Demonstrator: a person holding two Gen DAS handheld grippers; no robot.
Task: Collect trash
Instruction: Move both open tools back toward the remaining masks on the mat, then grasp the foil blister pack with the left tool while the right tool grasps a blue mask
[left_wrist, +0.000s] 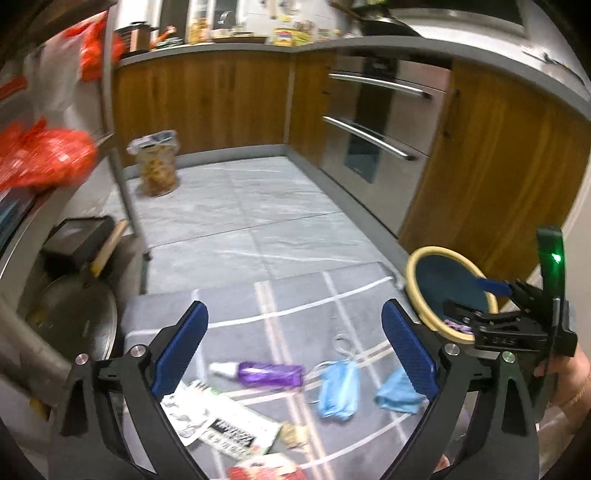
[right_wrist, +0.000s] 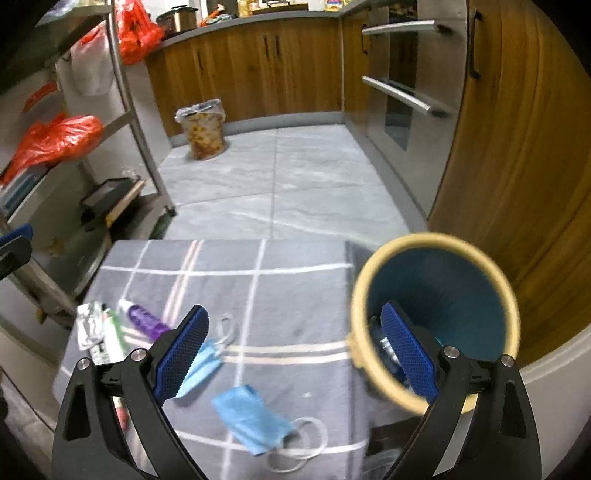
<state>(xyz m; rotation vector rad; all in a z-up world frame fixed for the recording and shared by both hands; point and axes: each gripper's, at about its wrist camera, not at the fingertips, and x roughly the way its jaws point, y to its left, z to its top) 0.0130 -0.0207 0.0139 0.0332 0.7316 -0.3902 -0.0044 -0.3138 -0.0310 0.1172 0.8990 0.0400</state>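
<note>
A grey checked cloth (left_wrist: 303, 325) carries the trash: a purple tube (left_wrist: 269, 373), two blue face masks (left_wrist: 338, 387) (left_wrist: 397, 391), a printed wrapper (left_wrist: 221, 417) and a crumpled scrap (left_wrist: 295, 434). My left gripper (left_wrist: 295, 354) hangs open above them, with nothing between its fingers. At the cloth's right edge is a teal bin with a cream rim (right_wrist: 454, 288), with some items at its bottom. My right gripper (right_wrist: 295, 354) is open and empty, one finger (right_wrist: 408, 354) over the bin's mouth and a mask (right_wrist: 251, 417) below it. The other mask (right_wrist: 201, 363) and the tube (right_wrist: 146, 319) lie further left.
A patterned waste basket with a plastic liner (right_wrist: 205, 129) stands on the tiled floor by the wooden cabinets. A metal shelf rack (right_wrist: 140, 122) with red bags (right_wrist: 55, 140) is at left. An oven with bar handles (left_wrist: 369, 136) is at right. A hand (left_wrist: 569, 373) holds the right gripper.
</note>
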